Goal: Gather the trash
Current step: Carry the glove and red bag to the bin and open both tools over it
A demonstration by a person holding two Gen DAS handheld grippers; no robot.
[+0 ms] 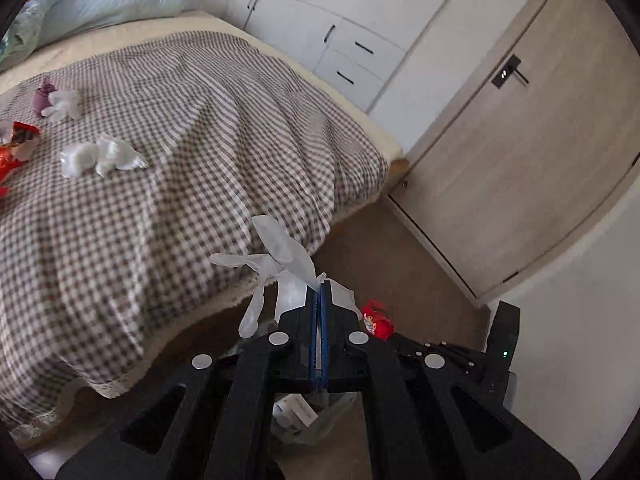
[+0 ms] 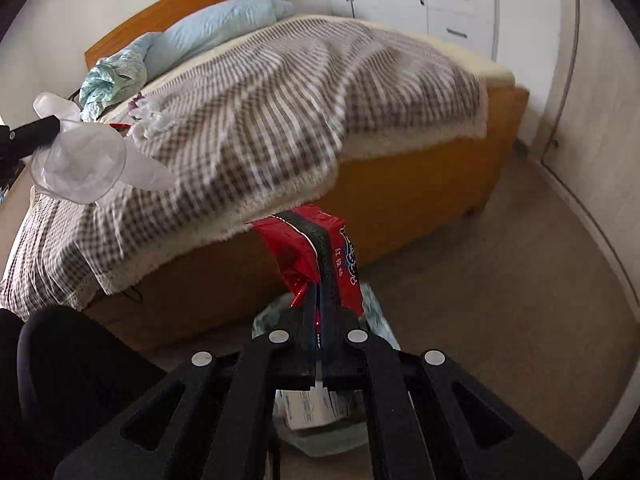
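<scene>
**Both claws loaded, drop into the bin coming up**

Carry step, approx halfway. Left claw (image 1: 319, 292) pinched tight on a clear plastic glove (image 1: 276, 256), dangling off the bed edge. Right claw (image 2: 319, 292) clamped on a red snack wrapper (image 2: 316, 252), right over the lined trash bin (image 2: 320, 432). Next, probably: lower and release both. Crumpled tissues (image 1: 100, 156) wait on the checked blanket (image 1: 220, 128).

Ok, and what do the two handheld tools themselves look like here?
Both match: the left tool and right tool are matte black angular linkages with cut-out windows, round silver pivot caps and blue-edged finger pads. No cables or sleeves show.
</scene>
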